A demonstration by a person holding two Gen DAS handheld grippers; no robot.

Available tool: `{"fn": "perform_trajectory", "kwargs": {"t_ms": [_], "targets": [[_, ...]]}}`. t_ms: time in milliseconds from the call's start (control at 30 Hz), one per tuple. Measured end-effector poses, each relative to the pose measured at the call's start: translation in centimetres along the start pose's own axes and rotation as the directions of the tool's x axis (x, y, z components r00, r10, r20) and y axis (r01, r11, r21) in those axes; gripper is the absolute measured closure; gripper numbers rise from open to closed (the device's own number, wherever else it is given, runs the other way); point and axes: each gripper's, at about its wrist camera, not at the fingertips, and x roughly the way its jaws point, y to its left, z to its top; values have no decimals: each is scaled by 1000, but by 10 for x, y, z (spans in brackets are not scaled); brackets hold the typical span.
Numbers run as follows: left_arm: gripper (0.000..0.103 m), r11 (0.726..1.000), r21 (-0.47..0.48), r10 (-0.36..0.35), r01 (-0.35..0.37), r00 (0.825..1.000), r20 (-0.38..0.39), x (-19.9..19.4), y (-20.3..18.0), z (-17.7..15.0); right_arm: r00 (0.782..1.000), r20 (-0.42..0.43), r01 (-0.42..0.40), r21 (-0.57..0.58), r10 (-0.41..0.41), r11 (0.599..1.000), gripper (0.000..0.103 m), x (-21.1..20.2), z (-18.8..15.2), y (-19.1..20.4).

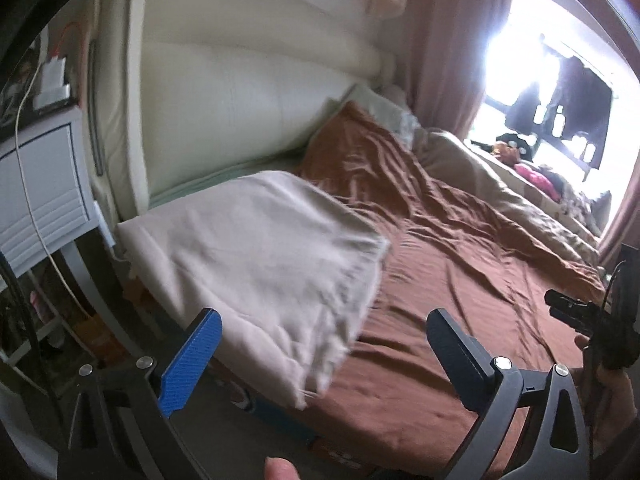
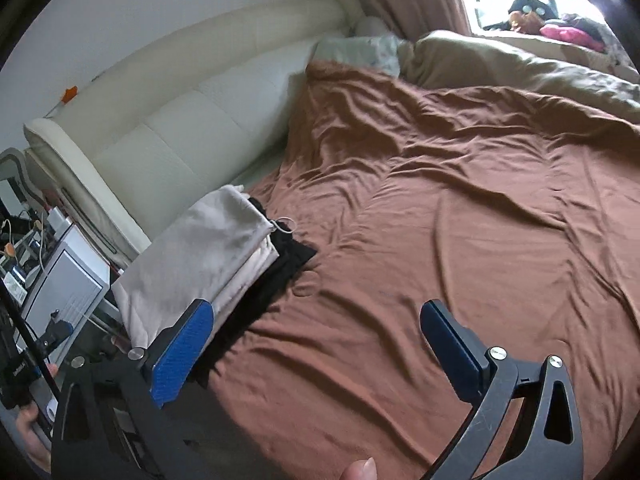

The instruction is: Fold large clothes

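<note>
Both grippers hang empty, jaws spread wide: left gripper (image 1: pixel 324 344) low in its frame, right gripper (image 2: pixel 316 336) likewise. Folded beige garment (image 2: pixel 200 252) sits left of centre atop a black garment (image 2: pixel 280 276), on the brown bedsheet (image 2: pixel 460 208), cream headboard (image 2: pixel 180 128) behind.

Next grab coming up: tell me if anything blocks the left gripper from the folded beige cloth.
Nothing visible does. The left gripper is open and empty, and the folded beige cloth lies just beyond its fingers at the bed's corner. Only brown bedsheet lies beside it. A black garment sits under the cloth, not in front.
</note>
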Motion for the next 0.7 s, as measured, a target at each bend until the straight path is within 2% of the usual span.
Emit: {"fn": "perform_trajectory", "kwargs": {"t_ms": [267,433,700], "targets": [[0,993,76,-99,95,994,45,-42,-54,-21,995,74,65,11,-66,998,0,-78,-46,0],[0,979,116,-173,167,984,46,-73,-78,-42,988,113,105,14,-106,994,0,-128,-79,3],[0,959,187,-227,213,972,54,-112,-106,-78,976,144,160,17,-160,987,0,-193,-129,12]]}}
